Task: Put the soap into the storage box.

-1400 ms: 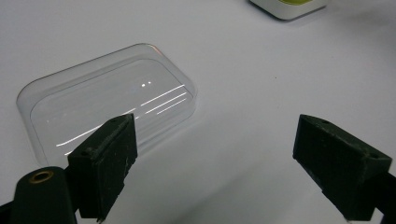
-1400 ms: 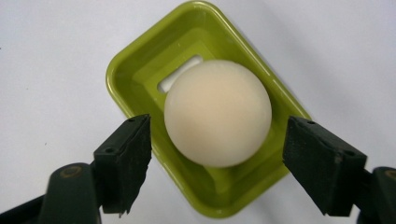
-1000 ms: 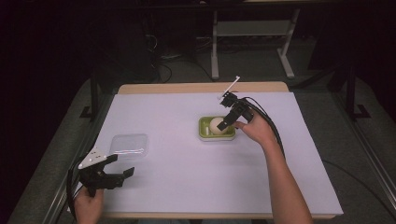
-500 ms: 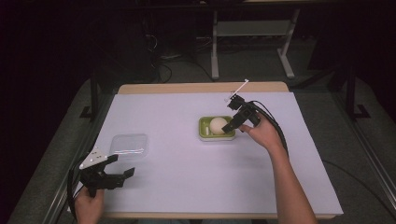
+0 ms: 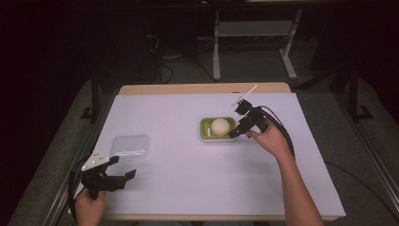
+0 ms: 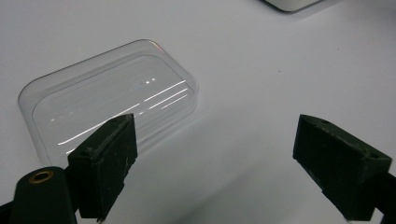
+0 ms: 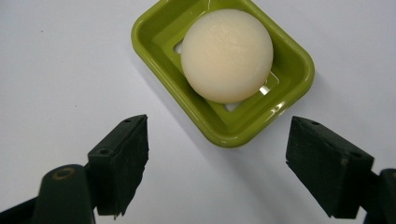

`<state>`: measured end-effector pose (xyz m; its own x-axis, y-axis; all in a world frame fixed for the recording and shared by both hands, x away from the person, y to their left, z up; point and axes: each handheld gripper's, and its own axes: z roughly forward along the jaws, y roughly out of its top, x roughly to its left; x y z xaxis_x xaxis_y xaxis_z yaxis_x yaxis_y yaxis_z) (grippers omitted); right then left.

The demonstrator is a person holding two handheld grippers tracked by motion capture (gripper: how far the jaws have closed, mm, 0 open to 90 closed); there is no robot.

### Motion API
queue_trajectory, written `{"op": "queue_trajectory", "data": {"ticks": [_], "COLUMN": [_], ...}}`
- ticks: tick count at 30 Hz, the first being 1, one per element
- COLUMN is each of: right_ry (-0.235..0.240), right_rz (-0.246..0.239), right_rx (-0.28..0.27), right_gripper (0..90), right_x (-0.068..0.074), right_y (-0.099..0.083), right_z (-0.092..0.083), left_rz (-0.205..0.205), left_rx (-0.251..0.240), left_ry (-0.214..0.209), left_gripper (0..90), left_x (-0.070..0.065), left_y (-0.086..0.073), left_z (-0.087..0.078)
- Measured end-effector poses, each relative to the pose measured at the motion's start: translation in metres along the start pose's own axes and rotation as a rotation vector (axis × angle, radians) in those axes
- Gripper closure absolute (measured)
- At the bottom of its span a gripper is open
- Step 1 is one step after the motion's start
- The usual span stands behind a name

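Soap (image 7: 227, 55): round, cream, smooth, lying in glossy green dish (image 7: 286, 98). Right gripper (image 7: 217, 161) just beside dish, jaws apart, empty. Left gripper (image 6: 215, 161) jaws apart near clear lid (image 6: 93, 100).

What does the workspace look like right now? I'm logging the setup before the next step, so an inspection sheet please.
Surface: white table sheet, flat, wooden edge at the far side.
Job's things: round pale soap sits in the green dish; clear lid lies flat, apart, near left.
Clutter: nothing seen.
Grippers: right claw open, beside the dish, holding nothing; left claw open, near the lid, not touching it.
Cables: black cable trails from the right claw over the hand.
Surroundings: dark room, white metal stand behind.
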<state>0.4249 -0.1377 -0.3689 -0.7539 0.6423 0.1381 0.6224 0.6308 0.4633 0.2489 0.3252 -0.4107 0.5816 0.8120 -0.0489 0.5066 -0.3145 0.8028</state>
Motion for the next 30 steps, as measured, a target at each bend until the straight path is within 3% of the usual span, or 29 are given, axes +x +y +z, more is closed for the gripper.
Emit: {"op": "queue_trajectory", "data": {"ticks": [30], "right_ry": [0.002], "right_rz": [-0.005], "right_rx": [-0.046], "right_gripper": [19.6], "right_x": [0.013], "right_y": [-0.038], "right_z": [-0.014], "left_rz": [0.010], "left_rx": [0.001], "left_ry": [0.005], "left_gripper": [12.9], "left_x": [-0.002], "left_y": [0.000], "left_z": [0.002]}}
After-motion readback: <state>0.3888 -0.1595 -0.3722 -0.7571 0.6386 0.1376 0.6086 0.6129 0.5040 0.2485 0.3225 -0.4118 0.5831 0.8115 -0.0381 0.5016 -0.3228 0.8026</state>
